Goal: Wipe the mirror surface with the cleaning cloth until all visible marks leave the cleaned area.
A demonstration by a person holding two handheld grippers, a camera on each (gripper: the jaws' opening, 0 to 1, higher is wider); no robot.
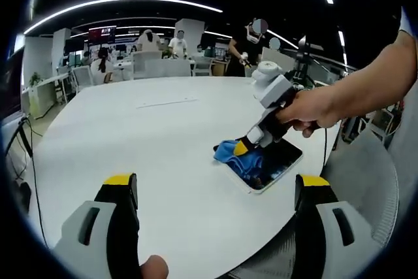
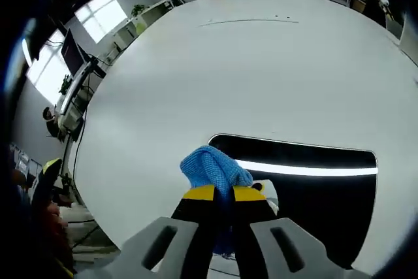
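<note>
A rectangular mirror [image 2: 313, 187] with a white rim lies flat on the white table [image 2: 248, 63], reflecting dark ceiling and a light strip. My right gripper [image 2: 224, 193] is shut on a blue cleaning cloth [image 2: 212, 166], pressing it onto the mirror's left end. In the left gripper view the mirror [image 1: 277, 164] lies near the table's right edge, with the right gripper [image 1: 243, 148] held by a hand and the blue cloth [image 1: 230, 153] under it. My left gripper [image 1: 219, 184] stands open above the table's near side, well short of the mirror, holding nothing.
The table's edge [image 1: 287, 227] curves close to the mirror, with a grey chair [image 1: 369, 174] beyond it. Desks, chairs and several people [image 1: 176, 44] fill the office behind. A cable [image 1: 29, 161] hangs at the left.
</note>
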